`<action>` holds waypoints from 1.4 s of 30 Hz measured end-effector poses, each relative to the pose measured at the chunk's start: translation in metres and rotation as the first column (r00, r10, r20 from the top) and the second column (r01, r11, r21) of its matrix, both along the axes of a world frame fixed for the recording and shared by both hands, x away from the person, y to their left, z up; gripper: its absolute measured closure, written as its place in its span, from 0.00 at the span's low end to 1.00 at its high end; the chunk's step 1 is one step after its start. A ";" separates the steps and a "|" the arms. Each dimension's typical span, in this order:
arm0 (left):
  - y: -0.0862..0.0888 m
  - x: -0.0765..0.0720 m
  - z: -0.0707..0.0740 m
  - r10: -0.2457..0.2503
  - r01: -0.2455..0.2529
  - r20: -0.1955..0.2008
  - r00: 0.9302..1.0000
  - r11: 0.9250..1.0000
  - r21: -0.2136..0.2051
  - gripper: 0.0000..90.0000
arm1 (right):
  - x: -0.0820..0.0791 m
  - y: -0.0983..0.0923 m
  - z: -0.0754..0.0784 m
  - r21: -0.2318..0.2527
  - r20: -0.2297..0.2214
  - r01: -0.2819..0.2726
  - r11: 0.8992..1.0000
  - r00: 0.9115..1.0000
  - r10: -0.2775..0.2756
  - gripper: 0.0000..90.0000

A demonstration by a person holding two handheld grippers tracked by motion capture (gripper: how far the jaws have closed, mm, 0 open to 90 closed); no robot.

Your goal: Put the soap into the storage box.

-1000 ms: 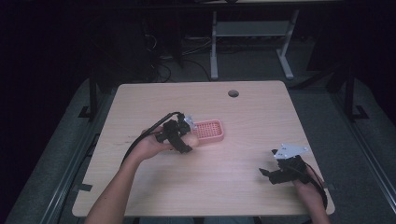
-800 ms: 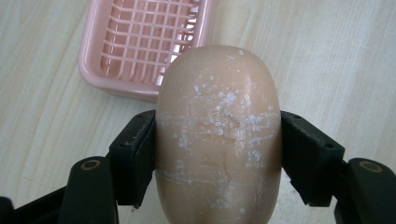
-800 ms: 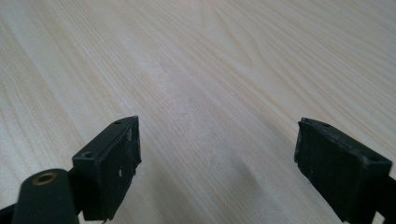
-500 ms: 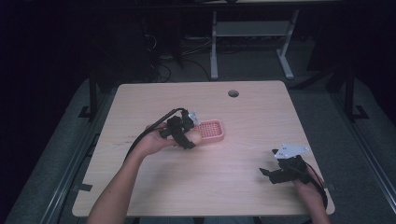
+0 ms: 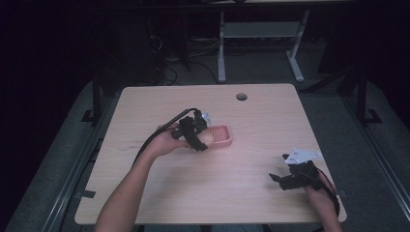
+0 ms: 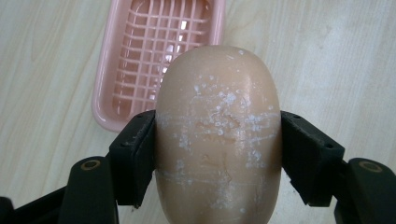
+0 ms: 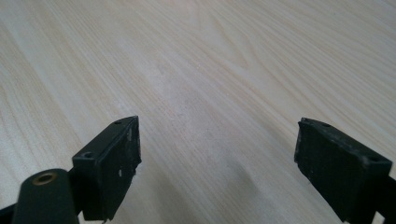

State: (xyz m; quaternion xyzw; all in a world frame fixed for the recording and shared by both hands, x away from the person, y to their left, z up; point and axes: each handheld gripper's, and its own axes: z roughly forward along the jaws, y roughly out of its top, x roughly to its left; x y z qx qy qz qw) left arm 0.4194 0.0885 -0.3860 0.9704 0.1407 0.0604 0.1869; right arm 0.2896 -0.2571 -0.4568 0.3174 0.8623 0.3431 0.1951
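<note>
my left gripper (image 6: 217, 154) clamps the soap (image 6: 218, 140) mid-frame, above the pink tray (image 6: 135, 60)'s near end. my right gripper (image 7: 217, 158), lower right, gapes wide over bare table (image 7: 210, 70).

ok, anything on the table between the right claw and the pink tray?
Nothing. In the high view the stretch of table between the right claw and the pink tray is bare wood.

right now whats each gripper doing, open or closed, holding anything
Left gripper: closed on the tan soap bar, over the pink soap dish.
Right gripper: open, holding nothing, over bare table.
</note>
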 end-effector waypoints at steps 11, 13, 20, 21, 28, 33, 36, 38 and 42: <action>0.000 0.010 -0.005 0.021 -0.021 -0.023 1.000 1.000 0.000 0.36 | 0.000 0.001 0.000 -0.007 0.000 -0.006 1.000 1.000 0.006 0.16; -0.002 0.012 -0.005 0.023 -0.023 -0.025 0.999 1.000 0.001 0.36 | 0.000 0.001 0.000 -0.007 -0.002 -0.007 1.000 1.000 0.007 0.16; -0.009 0.016 -0.002 0.009 -0.009 -0.014 1.000 1.000 0.005 0.36 | 0.000 0.001 0.000 -0.001 -0.003 -0.008 1.000 1.000 0.008 0.16; -0.009 0.017 -0.002 0.010 -0.010 -0.010 1.000 1.000 0.004 0.36 | 0.000 0.001 0.001 0.002 -0.001 -0.006 1.000 1.000 0.006 0.15; -0.014 0.025 -0.002 0.011 -0.011 -0.014 1.000 1.000 0.011 0.36 | 0.000 0.001 0.001 0.008 0.005 -0.007 1.000 1.000 0.007 0.15; -0.020 0.030 -0.002 0.003 -0.003 -0.015 1.000 1.000 0.009 0.36 | 0.000 0.000 0.002 0.012 0.007 -0.013 1.000 1.000 0.012 0.15; -0.024 0.033 -0.004 -0.001 0.001 -0.013 1.000 1.000 0.025 0.36 | 0.000 0.000 0.002 0.014 0.004 -0.008 1.000 1.000 0.008 0.16; -0.027 0.034 -0.004 -0.004 0.004 -0.015 1.000 1.000 0.030 0.36 | 0.000 0.000 0.002 0.015 0.004 -0.007 1.000 1.000 0.007 0.15; -0.033 0.037 -0.003 -0.011 0.011 -0.011 1.000 1.000 0.023 0.36 | 0.000 0.000 0.002 0.014 0.009 -0.011 1.000 1.000 0.011 0.16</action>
